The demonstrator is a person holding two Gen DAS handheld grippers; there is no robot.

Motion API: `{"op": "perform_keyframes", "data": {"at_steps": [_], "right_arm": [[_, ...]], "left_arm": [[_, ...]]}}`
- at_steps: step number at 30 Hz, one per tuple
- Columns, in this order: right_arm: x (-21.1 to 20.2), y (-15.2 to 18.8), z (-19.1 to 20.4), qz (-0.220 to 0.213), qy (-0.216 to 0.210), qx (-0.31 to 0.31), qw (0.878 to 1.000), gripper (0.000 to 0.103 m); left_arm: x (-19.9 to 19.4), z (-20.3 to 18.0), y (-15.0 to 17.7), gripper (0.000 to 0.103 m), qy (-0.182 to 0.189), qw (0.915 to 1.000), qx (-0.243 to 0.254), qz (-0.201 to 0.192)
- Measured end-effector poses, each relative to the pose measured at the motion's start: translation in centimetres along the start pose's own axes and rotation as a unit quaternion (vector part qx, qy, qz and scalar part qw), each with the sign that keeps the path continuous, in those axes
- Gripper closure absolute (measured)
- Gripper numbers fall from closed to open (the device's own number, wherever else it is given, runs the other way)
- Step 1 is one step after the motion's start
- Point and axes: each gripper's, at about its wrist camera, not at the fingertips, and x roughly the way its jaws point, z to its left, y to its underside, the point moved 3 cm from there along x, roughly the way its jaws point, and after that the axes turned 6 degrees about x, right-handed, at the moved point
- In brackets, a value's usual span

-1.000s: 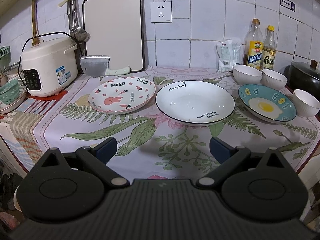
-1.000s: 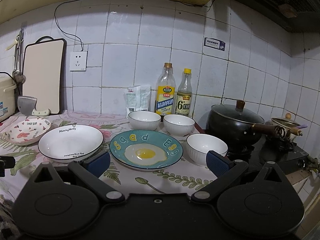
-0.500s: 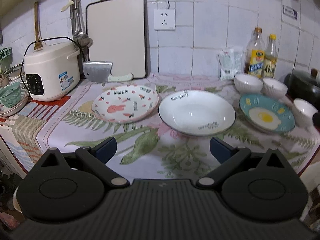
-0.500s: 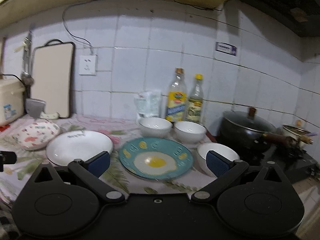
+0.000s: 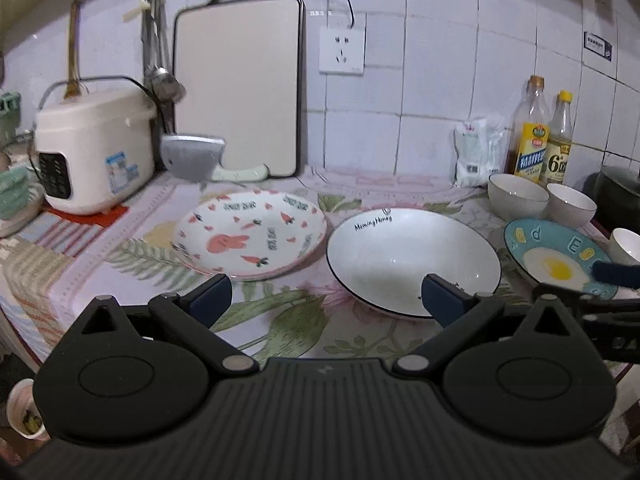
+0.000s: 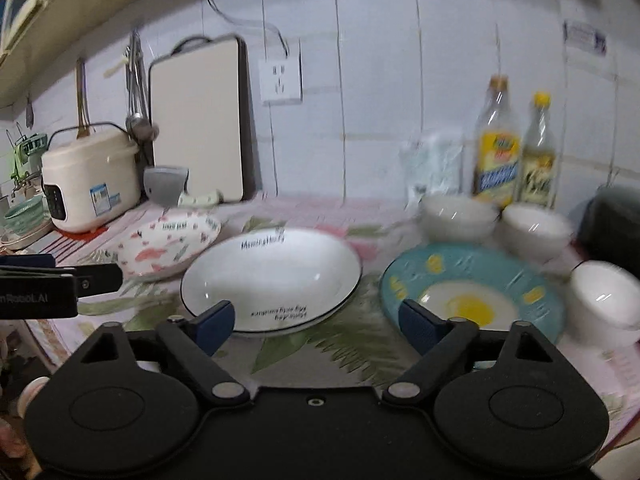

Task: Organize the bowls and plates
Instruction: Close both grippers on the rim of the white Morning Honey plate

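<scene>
Three plates lie in a row on the floral cloth: a pink rabbit plate (image 5: 250, 240), a white black-rimmed plate (image 5: 408, 256) and a blue fried-egg plate (image 5: 556, 256). Three white bowls (image 5: 516, 196) stand behind and right of the egg plate. My left gripper (image 5: 326, 296) hovers open before the rabbit and white plates, holding nothing. My right gripper (image 6: 318, 322) hangs over the gap between the white plate (image 6: 272, 276) and the egg plate (image 6: 472, 292); its jaws are closing with nothing between them.
A rice cooker (image 5: 92, 152), cutting board (image 5: 236, 92) and cleaver (image 5: 192, 156) stand at the back left. Two bottles (image 5: 532, 132) and a white bag (image 5: 476, 152) are at the back right. A dark pot (image 5: 616, 196) sits at the far right.
The right gripper has swung left and forward from the bowls toward the plates, with its jaws narrower. The left gripper has moved closer to the plates. One right finger now shows in the left view.
</scene>
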Motion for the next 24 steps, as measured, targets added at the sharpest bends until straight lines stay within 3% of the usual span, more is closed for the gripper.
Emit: {"op": "perform_keyframes", "data": {"at_steps": [7,15,24], "right_arm": [[5.4,0.5,-1.6,0.069,-0.036,0.06,0.995,0.033],[9.1,0.6,-2.8,0.114,-0.055,0.119,0.985,0.059],[11.3,0.4,-3.4,0.132,-0.056,0.133,0.981,0.068]], "left_arm": [[5.1,-0.4,-0.1,0.005,0.032,0.9986,-0.019,0.038],[9.7,-1.2,0.4,0.047,0.039,0.997,-0.018,0.065],[13.2,-1.3,0.9,0.074,0.071,0.9872,-0.058,0.131]]}}
